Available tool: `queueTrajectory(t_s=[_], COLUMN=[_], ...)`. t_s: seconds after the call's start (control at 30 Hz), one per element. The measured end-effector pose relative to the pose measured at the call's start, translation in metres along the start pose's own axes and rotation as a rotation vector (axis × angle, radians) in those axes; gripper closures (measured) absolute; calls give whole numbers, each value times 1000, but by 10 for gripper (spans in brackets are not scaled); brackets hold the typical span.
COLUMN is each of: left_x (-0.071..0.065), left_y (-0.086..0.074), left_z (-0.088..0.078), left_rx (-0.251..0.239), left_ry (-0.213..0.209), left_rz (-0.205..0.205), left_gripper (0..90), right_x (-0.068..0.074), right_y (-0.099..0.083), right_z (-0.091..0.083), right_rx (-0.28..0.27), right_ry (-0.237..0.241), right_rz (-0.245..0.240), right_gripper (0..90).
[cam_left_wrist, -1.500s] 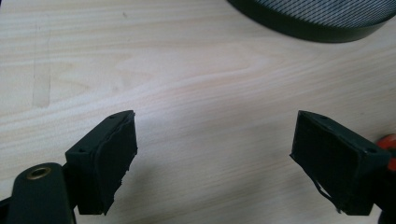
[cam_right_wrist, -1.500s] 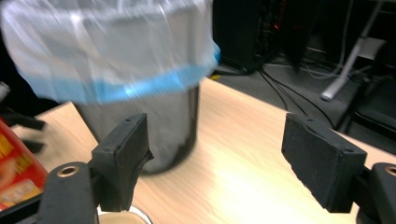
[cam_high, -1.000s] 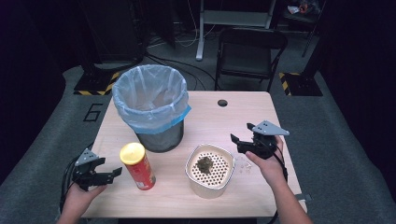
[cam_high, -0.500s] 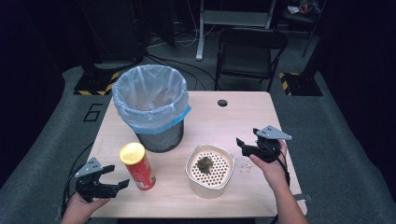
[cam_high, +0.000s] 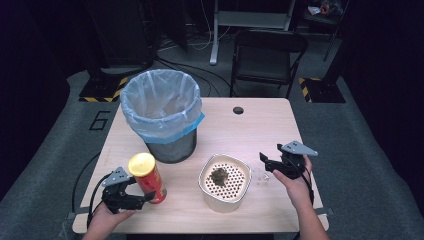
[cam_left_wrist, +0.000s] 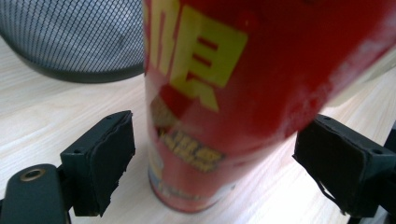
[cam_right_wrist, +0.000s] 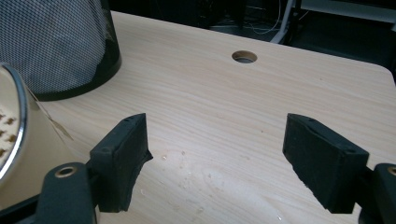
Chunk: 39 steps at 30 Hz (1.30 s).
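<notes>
Standing upright near the front left edge of the table (cam_high: 235, 130) in the high view, the can (cam_high: 148, 177) is pointing its long axis straight up, its yellow lid facing the camera and its red wall dropping to the wood. It is sitting just in front of the bin (cam_high: 161, 116), whose blue-rimmed clear liner is folding over a black mesh wall. The left gripper (cam_high: 134, 196) is lying level right beside the can's base, jaws spread, aiming at its lower part; whether a pad is touching cannot be told from here. To the right, a cream bowl (cam_high: 224, 183) with a perforated insert is holding a dark clump. The right gripper (cam_high: 266, 161) is hovering just right of the bowl, jaws parted and holding nothing, over a faint scatter of crumbs (cam_high: 260, 175).

Looking along the left gripper (cam_left_wrist: 210, 168) in its own view, the can (cam_left_wrist: 243, 93) is rising between the two pads, red and glossy, with blocky yellow lettering and a paler band by its foot. The jaws have just been opening; both pads are standing clear of the can's sides, so the grip is released. The bin's mesh (cam_left_wrist: 74, 37) is showing behind.

Looking along the right gripper (cam_right_wrist: 217, 158) in its view, the pads are standing wide apart over bare wood flecked with crumbs (cam_right_wrist: 191, 175), the bowl's rim (cam_right_wrist: 16, 116) at the left, the bin (cam_right_wrist: 56, 46) beyond it.
</notes>
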<state>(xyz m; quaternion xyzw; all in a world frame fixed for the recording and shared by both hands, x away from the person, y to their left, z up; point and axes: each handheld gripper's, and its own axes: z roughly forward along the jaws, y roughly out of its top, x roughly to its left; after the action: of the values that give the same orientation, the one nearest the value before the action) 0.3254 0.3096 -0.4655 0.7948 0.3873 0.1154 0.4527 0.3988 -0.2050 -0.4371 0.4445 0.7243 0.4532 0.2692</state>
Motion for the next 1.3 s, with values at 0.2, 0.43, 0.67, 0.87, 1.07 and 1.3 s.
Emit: queueTrajectory(t_s=[0.2, 0.43, 0.67, 0.87, 1.07, 1.3], left_x=[-4, -6, -11, -16, -21, -23], left_y=[-3, -5, -3, -1, 6, 18], left_z=[8, 12, 13, 9, -4, -12], left_rx=[-34, -46, -45, -48, -73, -52], left_ry=[40, 50, 60, 59, 55, 34], left_rz=[0, 71, 112, 122, 98, 80], left_gripper=[120, 183, 226, 234, 234, 234], right_x=[-6, -9, -11, -14, -13, -11], right_y=[-9, -20, -29, -33, -35, -36], right_z=[0, 6, 11, 13, 15, 17], right_rx=[19, 50, 84, 94, 100, 106], right_ry=[-22, -23, -36, -44, -51, -49], right_rz=[3, 8, -2, 5, -1, 0], right_gripper=[219, 220, 220, 221, 222, 223])
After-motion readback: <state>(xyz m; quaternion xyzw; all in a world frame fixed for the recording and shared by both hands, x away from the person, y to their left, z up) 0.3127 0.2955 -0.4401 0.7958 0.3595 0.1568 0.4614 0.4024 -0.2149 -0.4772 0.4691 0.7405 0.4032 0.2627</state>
